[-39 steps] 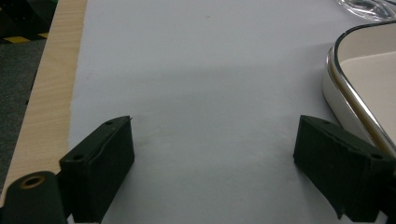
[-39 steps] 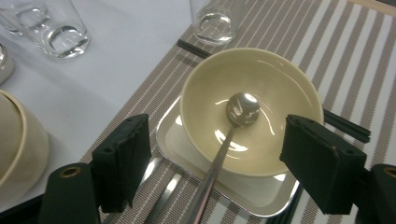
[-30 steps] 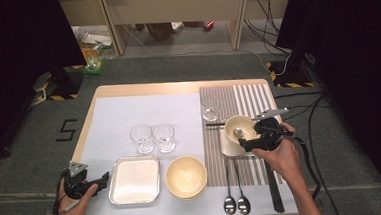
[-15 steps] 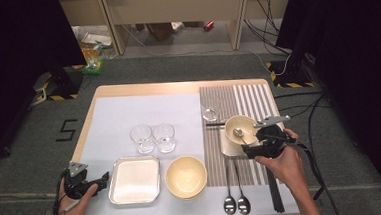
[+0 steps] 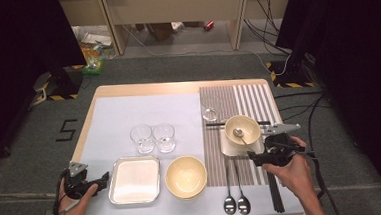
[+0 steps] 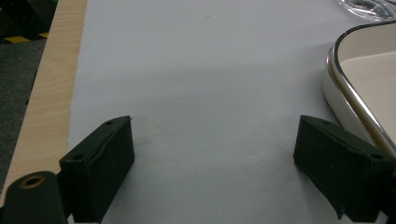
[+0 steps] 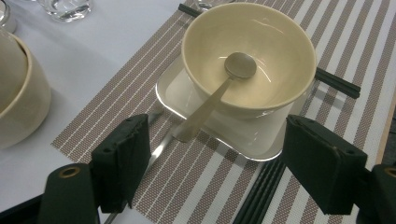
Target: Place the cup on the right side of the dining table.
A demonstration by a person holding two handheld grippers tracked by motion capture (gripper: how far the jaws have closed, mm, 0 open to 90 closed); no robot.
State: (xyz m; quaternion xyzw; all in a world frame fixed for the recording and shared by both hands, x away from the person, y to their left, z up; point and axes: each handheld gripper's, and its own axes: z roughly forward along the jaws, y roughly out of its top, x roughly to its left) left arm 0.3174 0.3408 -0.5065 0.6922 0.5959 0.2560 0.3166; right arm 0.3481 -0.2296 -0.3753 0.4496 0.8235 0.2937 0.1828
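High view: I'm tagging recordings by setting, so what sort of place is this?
Probably a lab or studio recording bay, not a dining room: black curtains flank the table, hazard-striped stand bases and loose cables lie on grey carpet.

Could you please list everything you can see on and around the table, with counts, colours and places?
cream bowl with spoon: 1, on small square tray, striped placemat
second cream bowl: 1, front centre
metal tray: 1, white, front left
drinking glasses: 2, clear, centre
small glass: 1, clear, placemat's far edge
spoons: 2, metal, front of placemat
chopsticks: black, placemat's right
left hand-held gripper: open, beside tray
right hand-held gripper: open, near bowl
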